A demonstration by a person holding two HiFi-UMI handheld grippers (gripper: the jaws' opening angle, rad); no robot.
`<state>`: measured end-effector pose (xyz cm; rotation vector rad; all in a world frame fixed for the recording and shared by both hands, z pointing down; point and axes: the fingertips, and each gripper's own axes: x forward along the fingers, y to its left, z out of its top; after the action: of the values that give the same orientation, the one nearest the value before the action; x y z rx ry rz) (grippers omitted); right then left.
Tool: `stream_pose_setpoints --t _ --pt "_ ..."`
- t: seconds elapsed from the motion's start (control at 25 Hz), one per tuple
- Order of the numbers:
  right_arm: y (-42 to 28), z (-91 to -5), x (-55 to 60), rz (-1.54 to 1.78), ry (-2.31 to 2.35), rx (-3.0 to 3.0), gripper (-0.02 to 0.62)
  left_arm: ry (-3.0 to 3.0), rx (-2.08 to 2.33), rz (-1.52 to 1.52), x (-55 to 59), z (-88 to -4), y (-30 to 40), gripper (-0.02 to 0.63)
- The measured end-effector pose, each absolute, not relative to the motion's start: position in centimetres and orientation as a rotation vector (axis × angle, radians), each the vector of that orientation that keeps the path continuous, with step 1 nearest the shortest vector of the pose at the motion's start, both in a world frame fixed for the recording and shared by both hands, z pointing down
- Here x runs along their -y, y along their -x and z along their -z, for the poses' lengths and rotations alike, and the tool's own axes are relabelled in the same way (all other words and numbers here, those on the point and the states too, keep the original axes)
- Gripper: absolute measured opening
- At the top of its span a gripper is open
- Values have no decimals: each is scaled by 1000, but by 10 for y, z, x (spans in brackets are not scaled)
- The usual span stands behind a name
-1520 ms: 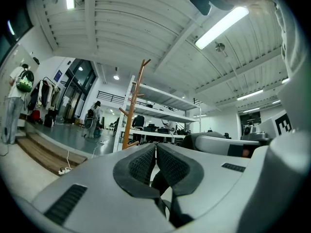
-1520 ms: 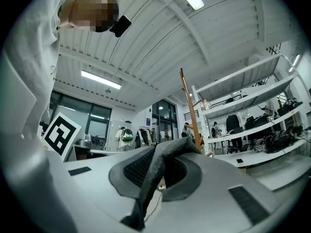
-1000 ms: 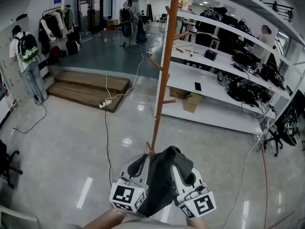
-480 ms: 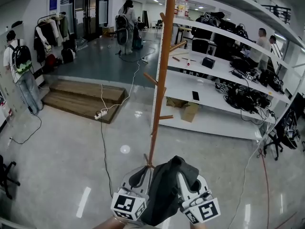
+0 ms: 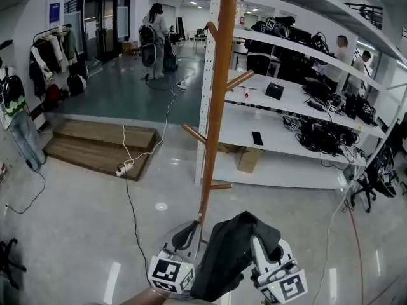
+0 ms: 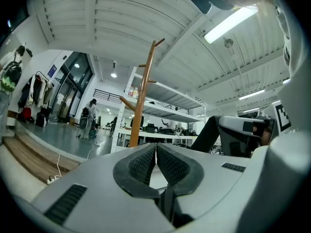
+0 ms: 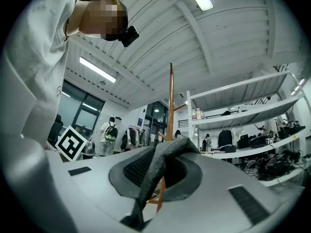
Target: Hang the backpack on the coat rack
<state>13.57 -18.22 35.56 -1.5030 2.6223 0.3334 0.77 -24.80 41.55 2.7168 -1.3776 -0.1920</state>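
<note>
**Left gripper** [image 5: 191, 229]: sits at about 7 o'clock in the head view. It is aimed toward 12 o'clock and held roughly level. In the left gripper view its jaws are pressed together pad to pad, with nothing between them.

**Left hand** [image 5: 138, 295]: only a sliver shows at the bottom edge, at 6 o'clock, behind the gripper.

**Right gripper** [image 5: 259, 245]: sits at about 5 o'clock, just beside the left one. It is aimed toward 12 o'clock and tipped slightly upward. Its jaws are clamped on a fold of the backpack [image 5: 222, 259], whose dark fabric drapes between the two grippers.
</note>
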Motion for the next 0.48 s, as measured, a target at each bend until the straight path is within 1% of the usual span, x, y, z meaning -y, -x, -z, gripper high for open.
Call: stream_pose_setpoints --t 0.28,0.48 --pt "-180 -323 245 -359 1613 -2528 37 -2714 1378 185 293 -411 -5 21" --pt "-208 -271 299 -451 1635 -2562 37 -2679 1411 194 308 -409 -6 21"
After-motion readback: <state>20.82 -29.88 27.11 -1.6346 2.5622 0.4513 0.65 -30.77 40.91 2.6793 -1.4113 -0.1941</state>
